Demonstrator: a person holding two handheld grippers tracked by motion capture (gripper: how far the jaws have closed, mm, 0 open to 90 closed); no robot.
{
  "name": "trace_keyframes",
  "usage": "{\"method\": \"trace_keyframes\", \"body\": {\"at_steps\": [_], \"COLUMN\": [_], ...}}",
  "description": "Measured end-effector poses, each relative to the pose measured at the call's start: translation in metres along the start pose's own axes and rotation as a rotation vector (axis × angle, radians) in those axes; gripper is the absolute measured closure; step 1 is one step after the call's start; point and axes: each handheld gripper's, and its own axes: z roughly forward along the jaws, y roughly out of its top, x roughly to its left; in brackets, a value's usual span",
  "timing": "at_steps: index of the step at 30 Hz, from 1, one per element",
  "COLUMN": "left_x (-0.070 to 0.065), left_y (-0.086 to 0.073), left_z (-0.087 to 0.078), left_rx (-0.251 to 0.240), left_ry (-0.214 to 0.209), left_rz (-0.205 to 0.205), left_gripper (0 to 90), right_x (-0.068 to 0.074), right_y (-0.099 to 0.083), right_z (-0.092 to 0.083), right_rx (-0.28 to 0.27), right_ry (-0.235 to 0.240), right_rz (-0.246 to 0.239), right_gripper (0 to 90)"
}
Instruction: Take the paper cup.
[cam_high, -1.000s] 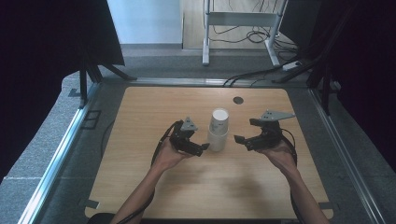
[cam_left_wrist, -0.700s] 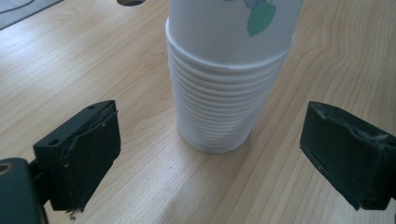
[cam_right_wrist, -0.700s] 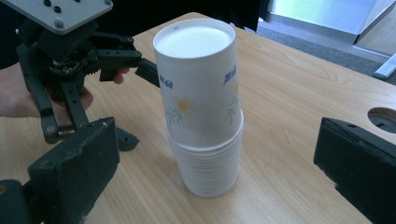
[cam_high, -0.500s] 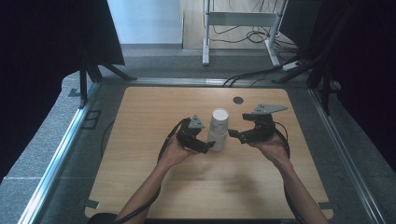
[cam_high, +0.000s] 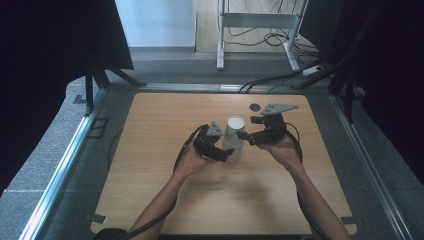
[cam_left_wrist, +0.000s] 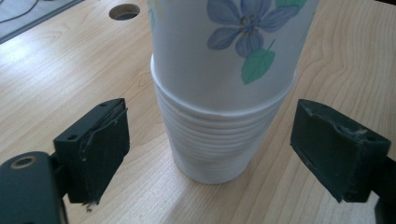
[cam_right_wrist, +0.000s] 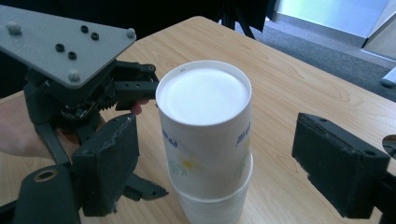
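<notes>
A stack of nested white paper cups (cam_high: 234, 140) stands upside down mid-table, and the top cup (cam_right_wrist: 205, 121) has a flower print. My left gripper (cam_high: 227, 156) is at the stack's left. It straddles the ribbed lower rims (cam_left_wrist: 219, 140), and a gap shows at each pad (cam_left_wrist: 100, 149). My right gripper (cam_high: 244, 136) comes from the right and brackets the top cup, with its pads (cam_right_wrist: 341, 163) clear of the cup wall. Both grippers' jaws have just been closing with the cups between them, and both are open.
The wooden table (cam_high: 165, 130) has a round hole (cam_high: 255, 106) behind the right hand. Metal rails frame the table, and a stand with cables sits on the floor beyond it. In the right gripper view, the left gripper's grey plate (cam_right_wrist: 60, 42) is close beside the cup.
Both hands have moved inward to the cup stack, and the right one has risen a little to the top cup. Both pairs of jaws now stand narrower around the cups.
</notes>
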Motion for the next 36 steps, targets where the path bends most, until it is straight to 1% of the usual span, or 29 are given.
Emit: {"method": "trace_keyframes", "body": {"at_steps": [15, 20, 21, 23, 26, 27, 31, 36], "left_x": [-0.002, -0.003, -0.003, -0.004, -0.004, -0.004, -0.004, -0.004], "left_y": [0.003, 0.006, 0.006, 0.006, 0.007, 0.006, 0.005, 0.006], "left_z": [0.006, 0.007, 0.007, 0.007, 0.008, 0.008, 0.008, 0.008], "left_rx": [-0.005, -0.012, -0.01, -0.011, -0.012, -0.012, -0.017, -0.006], "left_ry": [-0.008, -0.008, -0.008, -0.001, -0.001, -0.002, -0.004, 0.008], "left_rz": [0.004, 0.003, 0.009, 0.009, 0.009, 0.008, 0.002, 0.017], "left_gripper": [14.4, 18.1, 19.0, 21.0, 22.2, 22.6, 23.3, 23.9], "right_x": [0.003, 0.004, 0.004, 0.005, 0.005, 0.005, 0.004, 0.005], "right_y": [0.015, 0.02, 0.021, 0.022, 0.024, 0.025, 0.025, 0.028], "right_z": [0.011, 0.012, 0.012, 0.013, 0.013, 0.013, 0.013, 0.012], "right_rx": [0.02, 0.021, 0.023, 0.026, 0.034, 0.043, 0.051, 0.057], "right_ry": [0.011, 0.015, 0.017, 0.019, 0.014, 0.014, 0.011, -0.001], "right_rz": [-0.023, -0.026, -0.028, -0.029, -0.034, -0.037, -0.034, -0.041], "right_gripper": [25.3, 29.7, 30.4, 32.3, 34.1, 37.0, 37.7, 38.9]}}
